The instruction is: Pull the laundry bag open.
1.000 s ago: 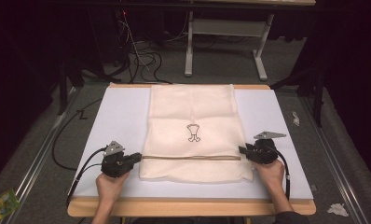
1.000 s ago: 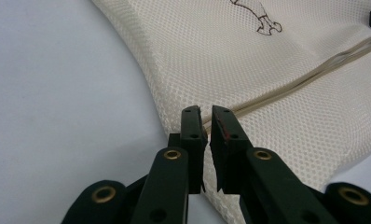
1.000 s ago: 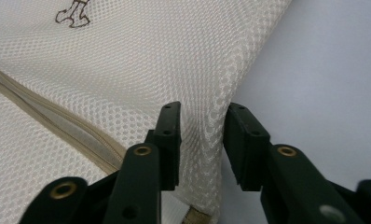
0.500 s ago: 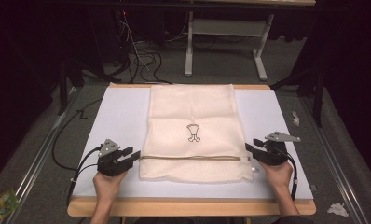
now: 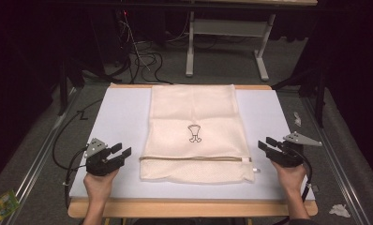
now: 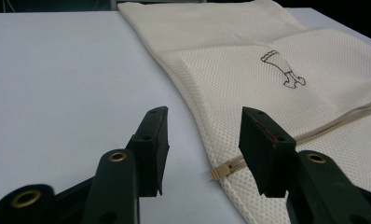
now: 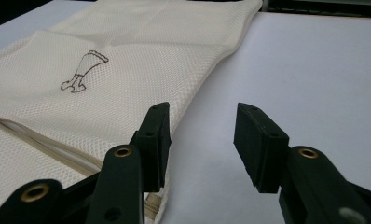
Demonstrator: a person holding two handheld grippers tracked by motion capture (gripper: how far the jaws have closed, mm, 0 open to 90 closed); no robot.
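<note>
We are working with a cream mesh bag (image 5: 194,133) that is lying flat along the middle of the counter (image 5: 119,117), its near end folded over so that a zip line (image 5: 194,159) is running across it just below a small printed emblem (image 5: 194,133). We are judging it light, limp and a little slippery: the open weave is looking soft, it is creasing readily, and it will likely sag and slide if we lift it by one point alone. The sturdiest places to take hold seem to be the two ends of the zip line, where the seam is thickest, or the folded corners just beside them.

Our left gripper (image 5: 121,153) is hovering just left of the bag's near left corner, and its fingers (image 6: 151,147) have just been opening and are standing spread with nothing between them; the zip's end tab (image 6: 219,172) is lying just past them. Our right gripper (image 5: 265,144) is hovering just right of the bag's near right corner, fingers (image 7: 154,140) likewise spread and empty, the bag's edge beside one of them.

The counter is wearing a smooth white sheet on a wooden board, offering little grip. Beyond the bag's far end, the room is dark, with cables (image 5: 138,56) on a grey floor and a white frame (image 5: 227,37).
</note>
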